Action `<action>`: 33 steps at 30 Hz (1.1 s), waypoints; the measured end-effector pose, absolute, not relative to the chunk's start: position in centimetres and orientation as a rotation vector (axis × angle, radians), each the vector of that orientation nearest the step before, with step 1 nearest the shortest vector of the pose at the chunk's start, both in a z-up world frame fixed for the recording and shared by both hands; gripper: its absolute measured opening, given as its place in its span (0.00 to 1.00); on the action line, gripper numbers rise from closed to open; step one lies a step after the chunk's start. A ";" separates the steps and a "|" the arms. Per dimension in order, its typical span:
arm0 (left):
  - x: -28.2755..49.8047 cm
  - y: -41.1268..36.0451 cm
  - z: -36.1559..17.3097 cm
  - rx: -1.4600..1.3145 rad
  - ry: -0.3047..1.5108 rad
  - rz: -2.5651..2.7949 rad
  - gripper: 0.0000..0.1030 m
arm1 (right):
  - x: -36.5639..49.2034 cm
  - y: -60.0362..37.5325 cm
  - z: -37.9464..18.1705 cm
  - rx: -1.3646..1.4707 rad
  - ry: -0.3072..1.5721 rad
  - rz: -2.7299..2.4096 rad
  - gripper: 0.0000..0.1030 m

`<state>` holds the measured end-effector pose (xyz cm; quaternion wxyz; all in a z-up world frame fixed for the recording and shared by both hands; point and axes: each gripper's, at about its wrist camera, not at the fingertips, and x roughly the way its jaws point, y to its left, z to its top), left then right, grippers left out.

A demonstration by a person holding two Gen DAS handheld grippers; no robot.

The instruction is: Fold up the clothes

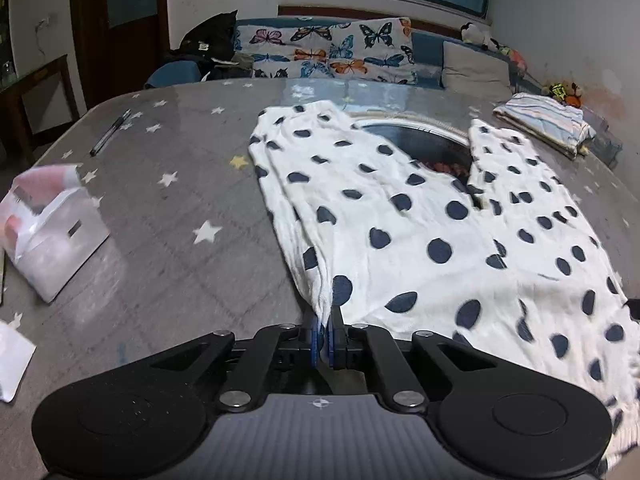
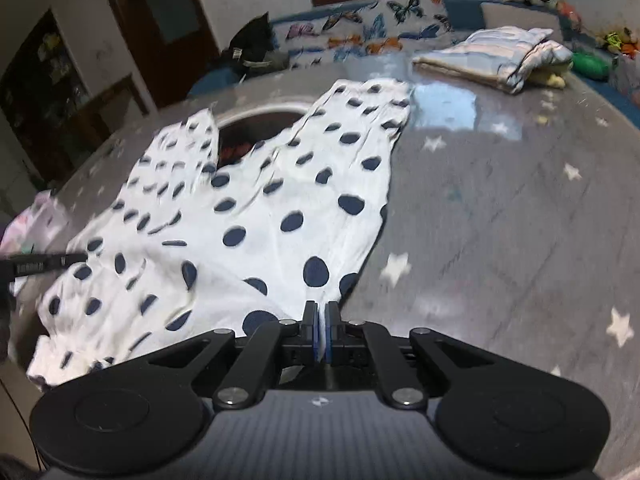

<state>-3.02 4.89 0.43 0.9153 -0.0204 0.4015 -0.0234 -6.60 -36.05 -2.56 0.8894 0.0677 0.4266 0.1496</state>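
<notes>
Grey and scattered with white stars, the tabletop (image 1: 168, 200) fills the left wrist view, with a butterfly-print sofa cover (image 1: 324, 50) and a window behind it. Spread across the tabletop lies the polka-dot garment (image 1: 400, 220), white with dark blue spots; its two far ends lie apart, and a dark round opening in the tabletop shows between them. Beyond the garment's far right end sits a folded striped cloth (image 1: 548, 122), which I take to be a piece already done. Left of the garment are a pen (image 1: 110, 132) and, nearer, a blurred white box (image 1: 56, 236). The left tool (image 1: 325, 332) is pressed together on the garment's near left corner, a bunch of fabric pinched between its blue pads. From the right wrist view the same garment (image 2: 256, 216) runs away toward the far edge, the folded striped cloth (image 2: 496, 58) well beyond its far right end. The right tool (image 2: 321, 320) is likewise clamped on the garment's near right corner. Blur makes the left side hard to read, though the dark bar (image 2: 44, 264) at the garment's left edge is probably the other tool. By my reading this garment is only gripped at its two near corners and not yet folded at all.
</notes>
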 end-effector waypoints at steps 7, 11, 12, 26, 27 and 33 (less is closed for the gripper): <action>-3.6 5.6 1.2 -0.022 0.822 -0.044 0.15 | -5.6 -36.5 -0.6 0.075 0.844 0.316 0.15; -3.4 6.0 2.4 -0.024 0.793 -0.023 0.18 | -3.9 -36.5 0.2 0.056 0.798 0.323 0.23; -3.3 6.0 2.7 -0.027 0.779 -0.019 0.18 | -3.4 -36.4 0.1 0.055 0.796 0.331 0.25; 4.4 6.7 0.8 -0.106 0.775 0.028 0.17 | 3.7 -33.5 -3.1 0.018 0.812 0.362 0.35; 4.7 6.7 0.5 -0.097 0.781 0.037 0.17 | 3.9 -33.6 -3.2 0.014 0.807 0.358 0.35; 4.9 6.9 -0.2 -0.052 0.754 0.052 0.05 | 4.6 -34.4 -3.4 0.011 0.801 0.342 0.36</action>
